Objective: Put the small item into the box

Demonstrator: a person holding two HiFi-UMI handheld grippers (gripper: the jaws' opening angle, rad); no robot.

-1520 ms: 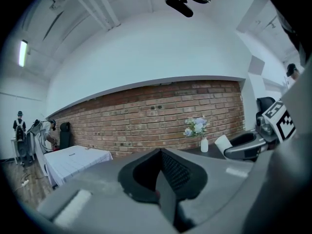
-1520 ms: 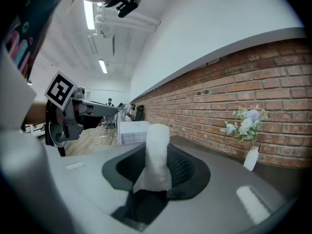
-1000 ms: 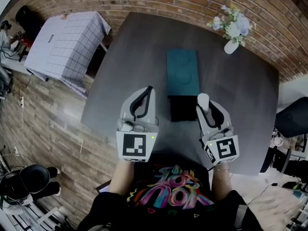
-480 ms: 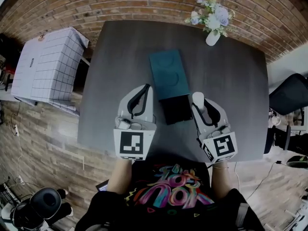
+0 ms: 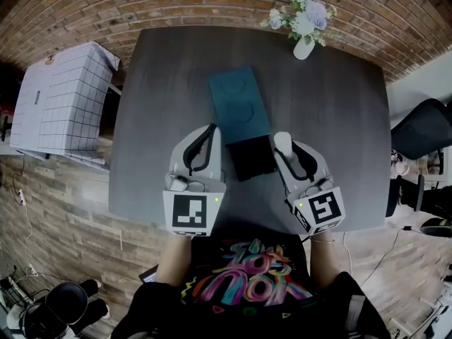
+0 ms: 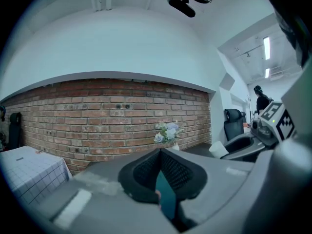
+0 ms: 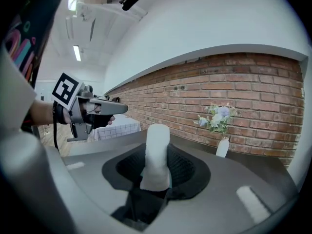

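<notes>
A small white cylinder-shaped item (image 5: 281, 141) (image 7: 157, 152) stands upright between the pads of my right gripper (image 5: 285, 150) (image 7: 156, 167), which is shut on it. The box lies on the dark table (image 5: 332, 119). Its black part (image 5: 251, 158) adjoins a flat teal part (image 5: 239, 103) further back. The held item hovers just right of the black part. Left of that part is my left gripper (image 5: 211, 131) (image 6: 160, 152); its fingertips meet and hold nothing. A strip of teal shows through the slit below its tips in the left gripper view.
A white vase of flowers (image 5: 302, 28) (image 6: 167, 133) (image 7: 218, 122) stands at the table's far edge, before a brick wall. A small table with a checked cloth (image 5: 60, 104) is at the left, and a black chair (image 5: 424, 134) at the right.
The head view has swung, so the table sits further left in the picture. My left gripper has come closer to the black part of the box. The right gripper keeps its grip beside the box.
</notes>
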